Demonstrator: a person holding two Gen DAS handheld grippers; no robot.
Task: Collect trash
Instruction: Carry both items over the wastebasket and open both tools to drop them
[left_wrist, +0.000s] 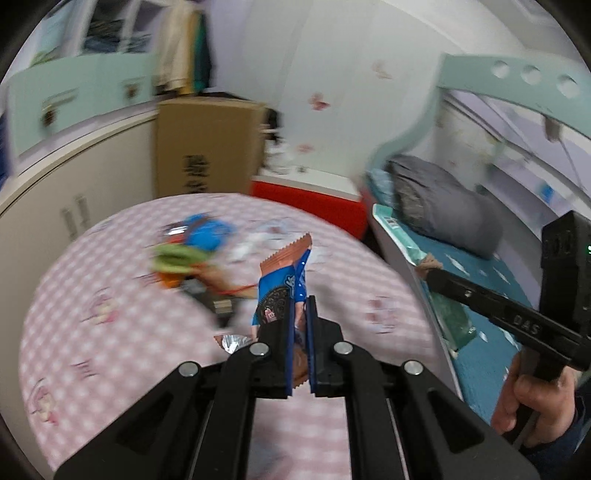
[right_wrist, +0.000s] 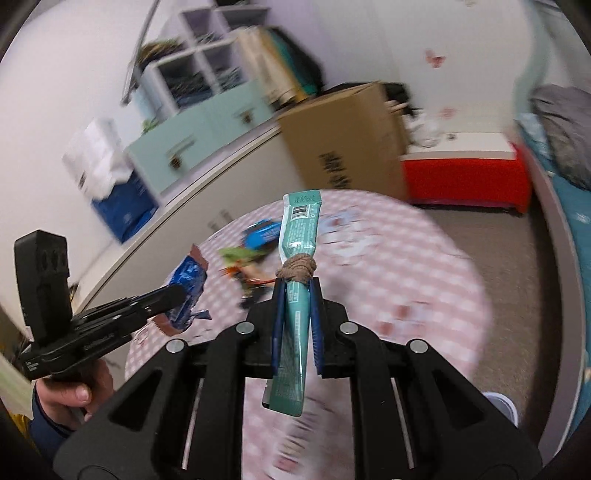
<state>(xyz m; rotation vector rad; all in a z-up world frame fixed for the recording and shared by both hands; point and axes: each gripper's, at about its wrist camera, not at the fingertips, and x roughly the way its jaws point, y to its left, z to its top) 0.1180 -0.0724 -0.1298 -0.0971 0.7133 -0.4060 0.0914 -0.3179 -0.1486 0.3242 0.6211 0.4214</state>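
My left gripper (left_wrist: 300, 306) is shut on a blue cookie wrapper (left_wrist: 282, 284) with a pink torn top, held above the round table (left_wrist: 110, 369). It also shows in the right wrist view (right_wrist: 188, 291). My right gripper (right_wrist: 297, 291) is shut on a long teal wrapper (right_wrist: 299, 240) with a brown band knotted around it. It shows at the right of the left wrist view (left_wrist: 430, 267). A blurred pile of trash (left_wrist: 192, 251) with blue, green and orange wrappers lies on the table's far side; it also shows in the right wrist view (right_wrist: 255, 247).
The table has a pink checked cloth. Behind it stand a cardboard box (left_wrist: 207, 147) and a red and white bench (left_wrist: 306, 195). A bed (left_wrist: 480, 258) with a grey pillow is to the right. White and mint cabinets (left_wrist: 74, 166) line the left wall.
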